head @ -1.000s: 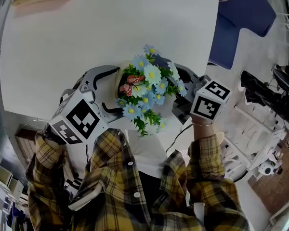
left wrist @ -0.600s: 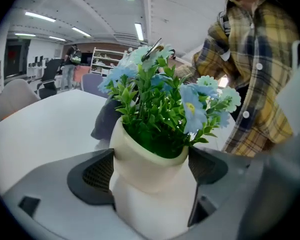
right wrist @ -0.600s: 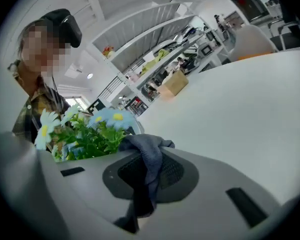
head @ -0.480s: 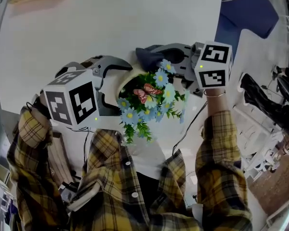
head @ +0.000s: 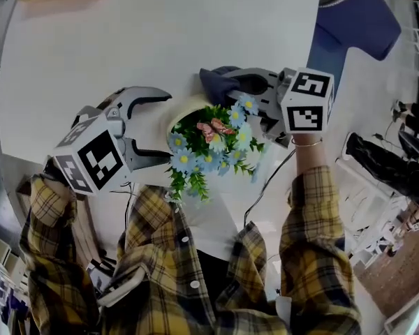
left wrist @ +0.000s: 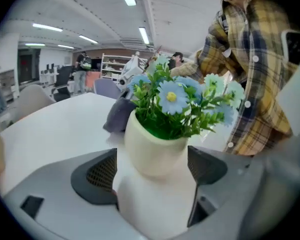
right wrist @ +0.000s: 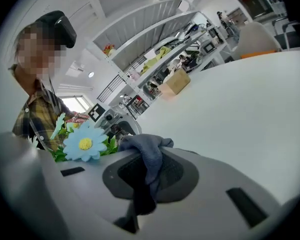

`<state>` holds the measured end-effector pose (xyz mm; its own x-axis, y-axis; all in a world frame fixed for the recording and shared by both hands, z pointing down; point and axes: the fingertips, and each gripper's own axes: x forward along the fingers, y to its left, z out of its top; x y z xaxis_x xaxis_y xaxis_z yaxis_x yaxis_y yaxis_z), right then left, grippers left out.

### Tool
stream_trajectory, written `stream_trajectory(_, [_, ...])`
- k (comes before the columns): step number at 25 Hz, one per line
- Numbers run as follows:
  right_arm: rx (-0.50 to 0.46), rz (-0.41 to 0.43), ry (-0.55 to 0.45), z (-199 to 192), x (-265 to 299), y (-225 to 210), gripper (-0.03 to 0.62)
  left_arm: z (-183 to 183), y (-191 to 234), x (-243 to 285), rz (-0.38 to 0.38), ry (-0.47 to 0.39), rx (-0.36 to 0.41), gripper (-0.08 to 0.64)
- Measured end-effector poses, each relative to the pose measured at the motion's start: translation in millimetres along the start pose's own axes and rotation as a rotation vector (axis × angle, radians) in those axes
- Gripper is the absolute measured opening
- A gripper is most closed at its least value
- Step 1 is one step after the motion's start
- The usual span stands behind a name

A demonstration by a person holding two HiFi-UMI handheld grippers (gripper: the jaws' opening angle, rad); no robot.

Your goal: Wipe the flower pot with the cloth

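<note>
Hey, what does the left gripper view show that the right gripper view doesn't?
Only the left gripper view: the cream flower pot, its body standing between the jaws of the left gripper and filling the gap. Only the right gripper view: the right gripper, its jaws shut and pinching the grey cloth. Both: the cloth itself (behind the pot in the left gripper view), the blue flowers, the white table and the person's plaid shirt.

- Flower pot [left wrist: 152,151]: smooth, matt cream, ceramic-looking.
- Cloth [right wrist: 149,151]: soft grey-blue woven fabric, slightly fuzzy.
- Table [head: 160,40]: smooth matt white.
- Left gripper [left wrist: 152,161]: matt grey plastic; pads [left wrist: 97,176] dark, mesh-textured.
</note>
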<state>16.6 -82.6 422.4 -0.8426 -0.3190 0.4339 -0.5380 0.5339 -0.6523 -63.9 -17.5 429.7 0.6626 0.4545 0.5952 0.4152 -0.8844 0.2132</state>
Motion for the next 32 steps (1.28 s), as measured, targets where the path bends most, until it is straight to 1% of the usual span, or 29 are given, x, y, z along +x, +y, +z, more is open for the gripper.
stream_trajectory(2, [0.034,-0.06,-0.063,0.9,-14.7,3.0,0.021,-14.1,-3.7,-12.7,0.114,0.042,-0.036,0.453])
stream_trajectory(4, [0.071,-0.127,-0.131,-4.1,-26.4,7.3,0.021,-31.4,-19.9,-19.9,0.19,0.083,-0.105,0.453])
stream_trajectory(6, [0.102,-0.197,-0.19,-12.7,-34.6,10.4,0.021,-42.0,-38.1,-20.0,0.255,0.093,-0.18,0.453])
stream_trajectory(8, [0.141,-0.254,-0.241,-22.5,-41.1,10.9,0.021,-41.0,-49.5,-14.4,0.322,0.059,-0.276,0.453])
stream_trajectory(10, [0.189,-0.298,-0.29,-31.6,-47.1,8.7,0.021,-30.4,-52.5,-5.7,0.379,-0.002,-0.394,0.453])
stream_trajectory(12, [0.241,-0.342,-0.342,-39.8,-53.4,5.1,0.021,-18.2,-49.8,4.9,0.421,-0.045,-0.491,0.453])
stream_trajectory(16, [0.322,-0.432,-0.431,-53.1,-61.9,1.0,0.021,-8.7,-38.1,20.7,0.53,-0.121,-0.631,0.453])
stream_trajectory(18, [0.376,-0.468,-0.481,-56.2,-65.1,0.3,0.021,-7.1,-33.7,25.3,0.568,-0.158,-0.686,0.454])
stream_trajectory(21, [0.456,-0.5,-0.547,-61.4,-66.9,2.1,0.021,-2.1,-29.9,32.1,0.593,-0.19,-0.711,0.454])
stream_trajectory(24, [0.499,-0.501,-0.57,-66.4,-63.1,9.4,0.021,5.4,-23.9,32.9,0.622,-0.224,-0.711,0.454])
stream_trajectory(26, [0.507,-0.489,-0.562,-68.1,-55.2,15.4,0.021,4.8,-18.4,28.1,0.643,-0.234,-0.709,0.454])
stream_trajectory(29, [0.495,-0.46,-0.527,-69.0,-42.7,22.9,0.021,-2.3,-8.6,18.4,0.671,-0.221,-0.686,0.454])
stream_trajectory(32, [0.468,-0.442,-0.496,-66.9,-45.5,22.1,0.021,2.9,1.3,19.4,0.662,-0.204,-0.641,0.456])
